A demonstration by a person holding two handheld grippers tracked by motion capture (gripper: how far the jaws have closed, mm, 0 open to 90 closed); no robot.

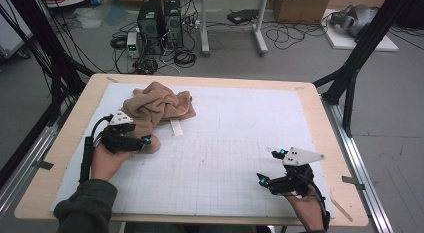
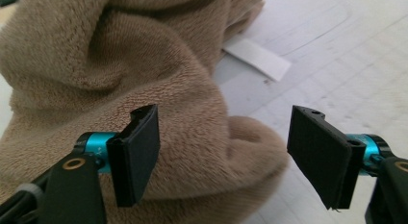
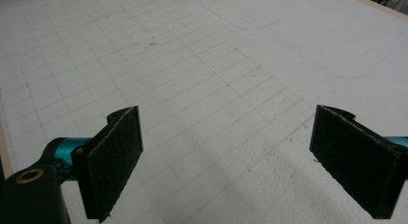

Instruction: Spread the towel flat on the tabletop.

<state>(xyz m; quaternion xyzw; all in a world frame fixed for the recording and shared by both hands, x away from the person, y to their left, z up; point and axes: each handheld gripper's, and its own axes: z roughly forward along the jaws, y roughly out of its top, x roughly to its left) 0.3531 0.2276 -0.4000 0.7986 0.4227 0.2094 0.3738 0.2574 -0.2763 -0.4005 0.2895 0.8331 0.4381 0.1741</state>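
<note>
Left black two-jaw gripper (image 1: 141,141), held low in the left hand (image 1: 107,160), jaws apart. Right black two-jaw gripper (image 1: 270,167) jaws wide, right hand (image 1: 307,205) beneath, forearm from below.

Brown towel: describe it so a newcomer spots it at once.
On the white gridded mat covering the table, look to the far left part. The brown towel lies crumpled there, the left gripper at its near edge. It is fluffy and tan, unlike the flat white tag beside it.
</note>
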